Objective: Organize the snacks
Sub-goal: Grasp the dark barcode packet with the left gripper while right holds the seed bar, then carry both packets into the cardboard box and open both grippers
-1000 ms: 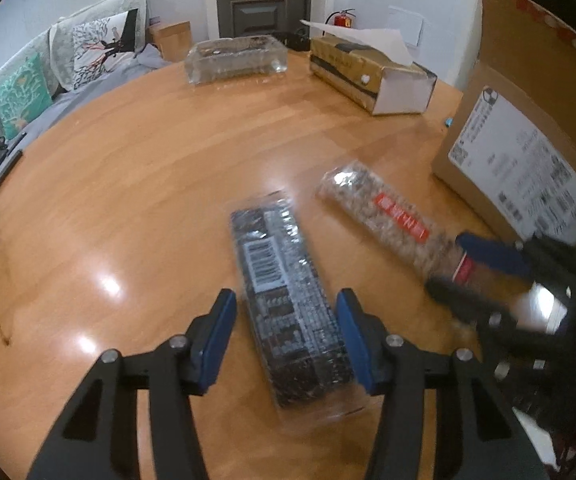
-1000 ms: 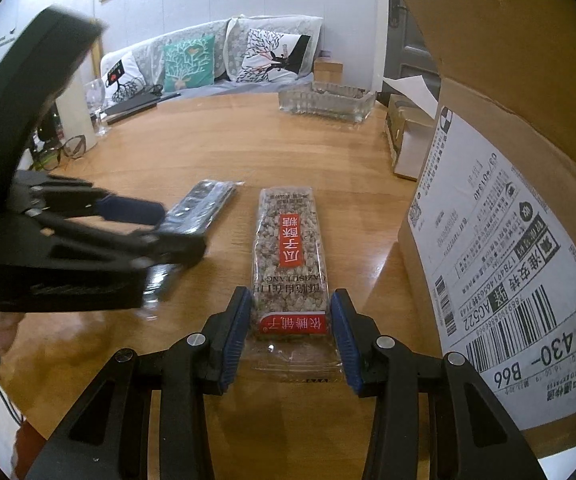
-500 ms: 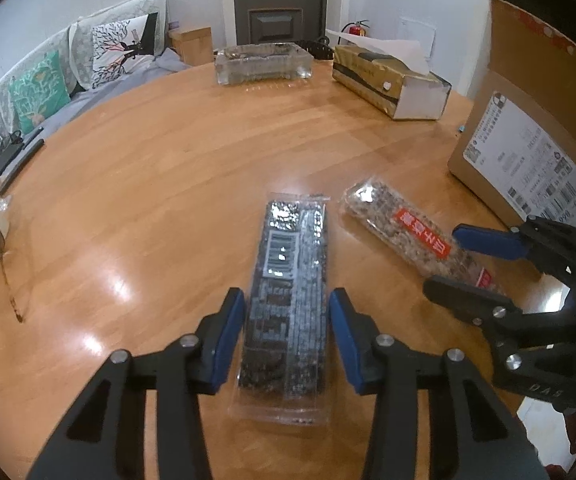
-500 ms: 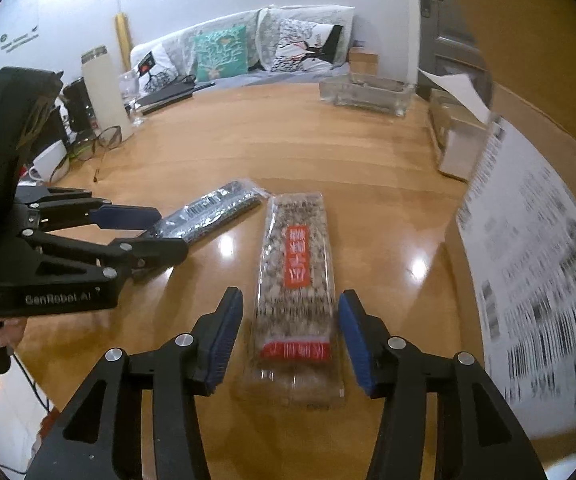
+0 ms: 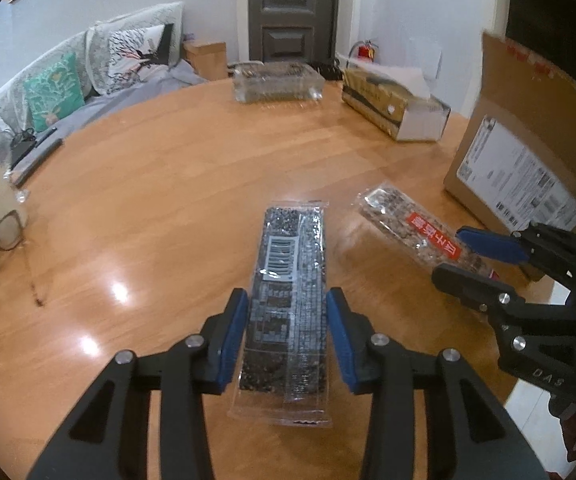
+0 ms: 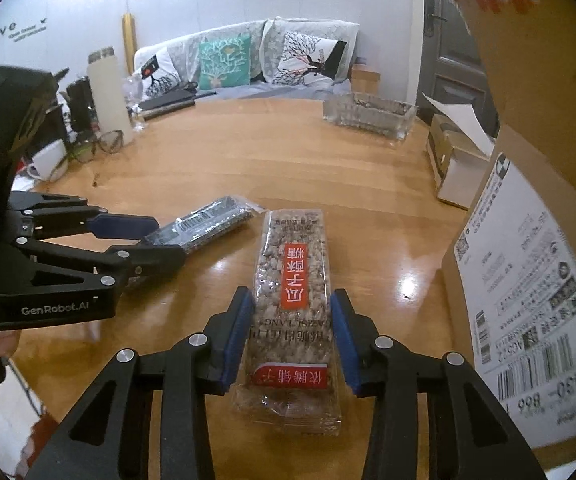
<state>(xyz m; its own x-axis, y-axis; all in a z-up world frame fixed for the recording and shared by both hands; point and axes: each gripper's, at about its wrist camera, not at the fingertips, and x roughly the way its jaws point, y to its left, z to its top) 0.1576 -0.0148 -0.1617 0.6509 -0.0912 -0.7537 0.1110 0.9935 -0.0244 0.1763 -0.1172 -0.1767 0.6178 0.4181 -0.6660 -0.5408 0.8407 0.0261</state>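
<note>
A long dark snack pack (image 5: 288, 292) in clear wrap, with a white barcode label on top, appears lifted clear of the tabletop (image 5: 159, 200). Just beside it a clear pack of pale seed brittle (image 6: 294, 304) with a red label is held level, apparently also raised.

Both grippers are low and level; the left gripper (image 5: 286, 334) and the right gripper (image 6: 292, 334) each clamp a packet, fingers toward 12 o'clock.

The right claw (image 6: 292, 332) clamps the near end of a red-labelled seed bar (image 6: 294, 296). To the left, the left claw (image 6: 159, 240) grips a dark snack pack (image 6: 203, 226) above the bench (image 6: 247, 160); a cardboard box (image 6: 528, 280) stands right.
</note>
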